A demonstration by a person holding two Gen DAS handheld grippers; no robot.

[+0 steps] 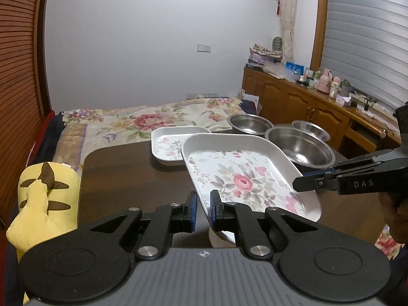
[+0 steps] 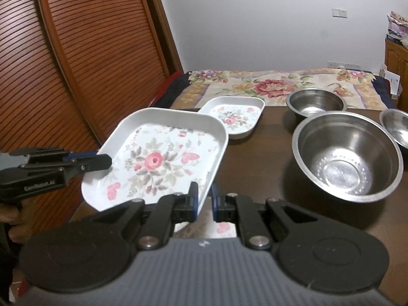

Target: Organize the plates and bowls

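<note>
Plates first, it seems: the big flowered plate (image 1: 244,176) is up off the table (image 1: 132,176), tilted, carried between both tools. The left tool (image 1: 203,210) is clamped shut on the plate's near left rim, and the right tool (image 2: 204,202) is clamped shut on the opposite rim, seen coming in from the right side in the left wrist view. So the step in hand looks like moving this large plate, most likely toward the smaller flowered plate (image 2: 233,116) that sits further back on the table, just beyond the lifted one. Under the raised plate, close to the tools, something white with a pink pattern peeks out; I cannot tell what it is. Over on the right stand three steel bowls: a large bowl (image 2: 348,156) nearest, a medium bowl (image 2: 316,102) behind it at the far edge of the table, and a small bowl (image 2: 396,127) at the far right, partly cut off. All three bowls look empty, and both plates carry nothing but their rose print. What comes next, by my reading: keep the plate level enough not to slip from two thin rim grips, both hands travelling together, then set it down flat before either tool lets go. If the small plate is meant to sit inside the big one, the big one needs its spot first. Bowls look untouched so far, not yet nested.
</note>
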